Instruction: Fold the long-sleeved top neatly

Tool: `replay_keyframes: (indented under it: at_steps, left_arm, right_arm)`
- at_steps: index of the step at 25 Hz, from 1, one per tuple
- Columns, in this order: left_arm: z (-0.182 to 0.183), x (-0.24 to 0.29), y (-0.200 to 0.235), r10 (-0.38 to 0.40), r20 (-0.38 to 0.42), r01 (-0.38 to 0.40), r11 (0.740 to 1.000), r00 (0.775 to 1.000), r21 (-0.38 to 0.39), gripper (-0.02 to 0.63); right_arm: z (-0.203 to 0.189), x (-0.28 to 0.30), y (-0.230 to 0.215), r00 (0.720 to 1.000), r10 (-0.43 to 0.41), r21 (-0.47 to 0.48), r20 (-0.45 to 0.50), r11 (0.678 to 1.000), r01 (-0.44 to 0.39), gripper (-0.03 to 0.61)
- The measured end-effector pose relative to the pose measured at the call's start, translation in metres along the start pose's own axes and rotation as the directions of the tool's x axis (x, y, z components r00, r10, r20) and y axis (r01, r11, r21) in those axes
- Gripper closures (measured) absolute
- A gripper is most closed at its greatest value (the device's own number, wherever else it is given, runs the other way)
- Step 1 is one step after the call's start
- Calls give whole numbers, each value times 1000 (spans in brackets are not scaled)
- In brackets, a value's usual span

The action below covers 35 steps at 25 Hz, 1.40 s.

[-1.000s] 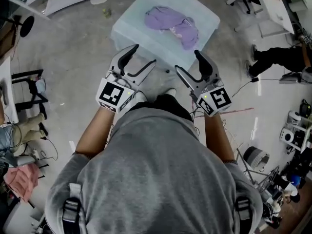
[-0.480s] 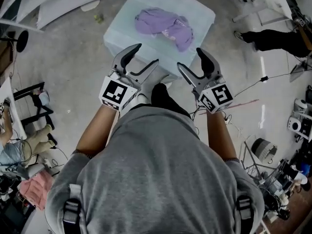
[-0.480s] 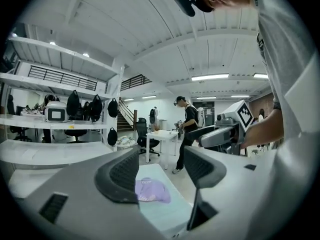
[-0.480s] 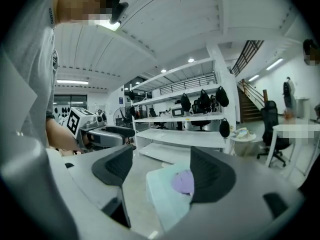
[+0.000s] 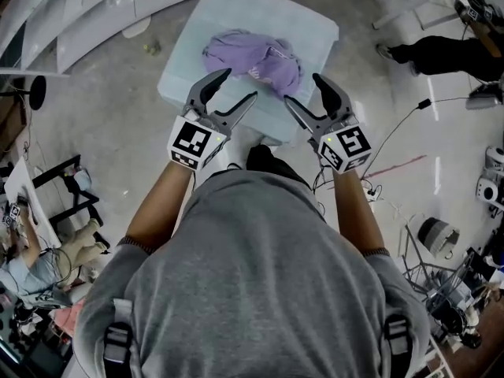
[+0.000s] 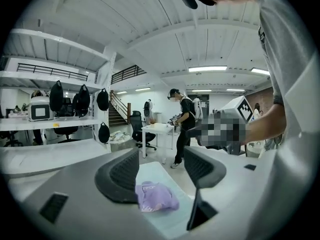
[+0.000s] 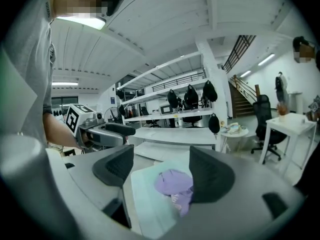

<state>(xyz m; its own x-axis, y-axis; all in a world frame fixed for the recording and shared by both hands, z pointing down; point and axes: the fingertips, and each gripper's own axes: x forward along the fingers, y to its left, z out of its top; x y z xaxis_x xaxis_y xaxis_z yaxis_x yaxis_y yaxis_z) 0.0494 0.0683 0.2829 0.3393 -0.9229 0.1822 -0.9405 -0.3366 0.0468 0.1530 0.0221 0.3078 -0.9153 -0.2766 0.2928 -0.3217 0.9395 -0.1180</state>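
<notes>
A crumpled purple long-sleeved top (image 5: 253,59) lies in a heap on a small pale blue table (image 5: 315,30). My left gripper (image 5: 235,85) is open and held in the air short of the table's near edge, nothing between its jaws. My right gripper (image 5: 302,90) is open too, level with the left, empty. In the left gripper view the top (image 6: 156,196) shows between the jaws, some way ahead. Seen from the right gripper view, the top (image 7: 173,181) lies partly behind the right jaw, and the left gripper (image 7: 107,132) is at the left.
White shelving (image 5: 94,10) stands left of the table. A person's legs in black (image 5: 441,53) are at the upper right, with cables on the floor (image 5: 402,128). Another person (image 6: 185,121) stands by a white desk (image 6: 157,130) beyond the table. Equipment (image 5: 449,305) crowds the lower right.
The person has stepped toward the table: it and the purple top sit nearer under both grippers now. Both grippers stayed open and side by side.
</notes>
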Motion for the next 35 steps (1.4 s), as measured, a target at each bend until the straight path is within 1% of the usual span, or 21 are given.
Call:
replay_keyframes:
  at_steps: [8, 10, 12, 15, 18, 22, 26, 31, 33, 35]
  left_arm:
    - [-19, 62, 15, -36, -76, 39, 999, 996, 36, 311]
    - [-30, 76, 20, -59, -101, 63, 997, 993, 42, 316]
    - [-44, 90, 23, -98, -132, 104, 993, 986, 47, 323]
    - [-71, 111, 32, -162, -192, 174, 984, 968, 49, 328]
    - [-96, 130, 43, -212, -251, 230, 972, 945, 48, 333]
    - [-127, 153, 58, -271, -317, 301, 953, 909, 47, 337]
    - [-159, 166, 70, -302, -367, 344, 938, 880, 52, 348]
    - [-201, 181, 72, -334, -428, 382, 924, 840, 29, 351]
    - [-218, 186, 71, -341, -451, 385, 923, 825, 8, 351]
    - [-234, 192, 71, -338, -471, 378, 926, 814, -10, 351]
  right_arm:
    - [-15, 20, -51, 999, -38, 31, -28, 999, 38, 229]
    - [-22, 26, -63, 997, -58, 42, -43, 997, 60, 236]
    - [-33, 33, -73, 994, -88, 62, -63, 994, 92, 241]
    - [-47, 45, -86, 986, -137, 94, -90, 985, 145, 241]
    - [-59, 58, -98, 976, -184, 121, -117, 973, 198, 241]
    - [-83, 75, -112, 952, -259, 168, -163, 944, 285, 245]
    - [-110, 93, -116, 931, -300, 211, -209, 916, 342, 253]
    - [-139, 107, -125, 911, -326, 229, -255, 895, 384, 256]
    - [-149, 110, -129, 903, -337, 232, -267, 887, 399, 256]
    - [-160, 112, -133, 895, -347, 237, -280, 878, 415, 258]
